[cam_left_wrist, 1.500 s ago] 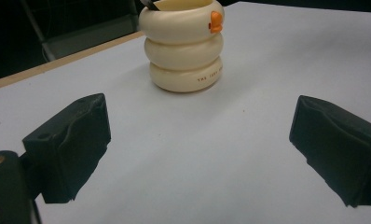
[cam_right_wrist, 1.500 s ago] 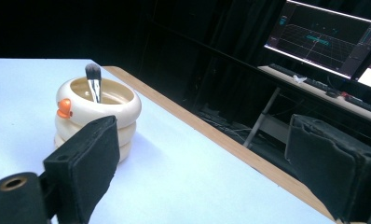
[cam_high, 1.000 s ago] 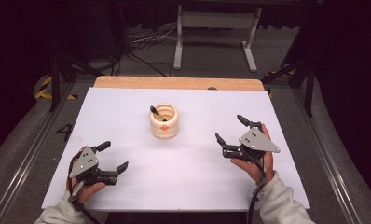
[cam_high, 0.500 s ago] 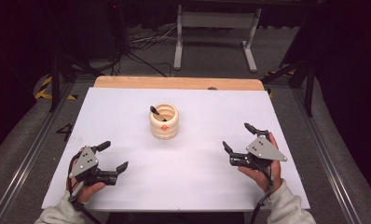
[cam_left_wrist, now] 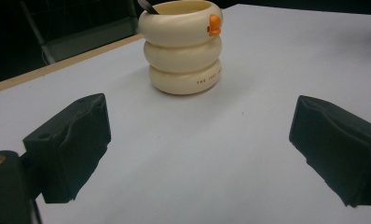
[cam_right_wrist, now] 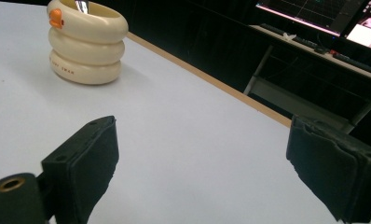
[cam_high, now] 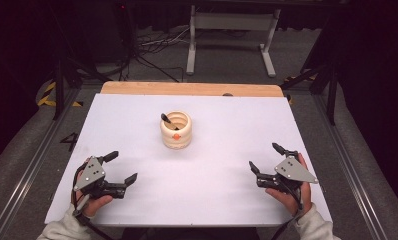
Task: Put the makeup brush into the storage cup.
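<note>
A cream ribbed pot (cam_high: 176,130) made of three stacked rings stands at the middle of the white table (cam_high: 137,115), with a dark handle leaning out of it and a small orange mark on its rim. The pot (cam_left_wrist: 183,45) shows ahead of the left gripper, and the pot (cam_right_wrist: 86,43) sits at the upper left in the right gripper view. My left gripper (cam_high: 123,167) rests open near the front left edge, held by a hand. My right gripper (cam_high: 268,159) stands open near the front right edge. Both hold nothing.
A wooden strip (cam_high: 192,89) runs along the table's far edge. Beyond it are a metal stand (cam_high: 229,30) and floor cables (cam_high: 152,45). Metal rails (cam_high: 347,165) flank the table. Monitors (cam_right_wrist: 323,18) glow on a bench at the far right.
My right gripper has drawn back toward the front right edge of the table, still open. The left gripper and the pot have stayed put.
</note>
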### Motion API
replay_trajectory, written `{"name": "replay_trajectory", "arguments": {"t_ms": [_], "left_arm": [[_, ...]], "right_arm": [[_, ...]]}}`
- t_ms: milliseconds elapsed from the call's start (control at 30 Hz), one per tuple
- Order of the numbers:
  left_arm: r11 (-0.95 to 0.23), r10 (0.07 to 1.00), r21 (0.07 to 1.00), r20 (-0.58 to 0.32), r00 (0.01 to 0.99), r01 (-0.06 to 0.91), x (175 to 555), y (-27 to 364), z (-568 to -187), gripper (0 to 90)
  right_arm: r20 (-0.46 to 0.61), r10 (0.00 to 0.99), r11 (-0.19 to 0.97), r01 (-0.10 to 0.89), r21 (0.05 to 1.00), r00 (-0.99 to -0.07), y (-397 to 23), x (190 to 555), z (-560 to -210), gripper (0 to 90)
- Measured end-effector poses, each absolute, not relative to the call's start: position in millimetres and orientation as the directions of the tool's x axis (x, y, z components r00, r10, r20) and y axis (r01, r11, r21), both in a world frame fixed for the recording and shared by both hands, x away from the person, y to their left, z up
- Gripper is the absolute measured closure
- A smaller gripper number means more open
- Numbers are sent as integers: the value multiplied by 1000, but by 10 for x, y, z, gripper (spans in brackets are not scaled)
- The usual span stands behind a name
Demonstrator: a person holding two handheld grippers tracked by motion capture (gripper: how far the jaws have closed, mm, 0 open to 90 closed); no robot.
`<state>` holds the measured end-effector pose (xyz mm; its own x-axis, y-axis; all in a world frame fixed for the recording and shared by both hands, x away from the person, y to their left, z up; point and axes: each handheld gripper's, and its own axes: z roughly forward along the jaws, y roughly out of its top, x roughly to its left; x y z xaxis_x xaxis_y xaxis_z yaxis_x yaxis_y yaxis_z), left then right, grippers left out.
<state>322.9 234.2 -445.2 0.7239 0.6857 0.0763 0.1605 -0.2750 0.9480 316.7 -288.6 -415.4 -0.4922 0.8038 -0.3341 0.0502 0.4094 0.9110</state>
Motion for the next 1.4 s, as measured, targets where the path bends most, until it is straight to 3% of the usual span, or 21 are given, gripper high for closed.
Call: {"name": "replay_trajectory", "arguments": {"t_ms": [333,667,833,1400], "left_arm": [[-273,683,950,79,726,154,3233,2331,-4444,60],[-284,678,949,95,729,140,3246,2322,-4431,59],[-288,680,947,101,726,139,3235,2325,-4432,59],[-296,672,946,107,733,133,3233,2297,-4421,59]], "right_arm": [[-339,809,436,103,894,-479,-3071,3052,-4363,96],[-261,841,368,148,918,-475,-3271,2935,-4488,93],[-215,856,315,144,938,-469,-3319,2920,-4455,91],[-231,857,314,111,943,-462,-3299,2857,-4409,89]]}}
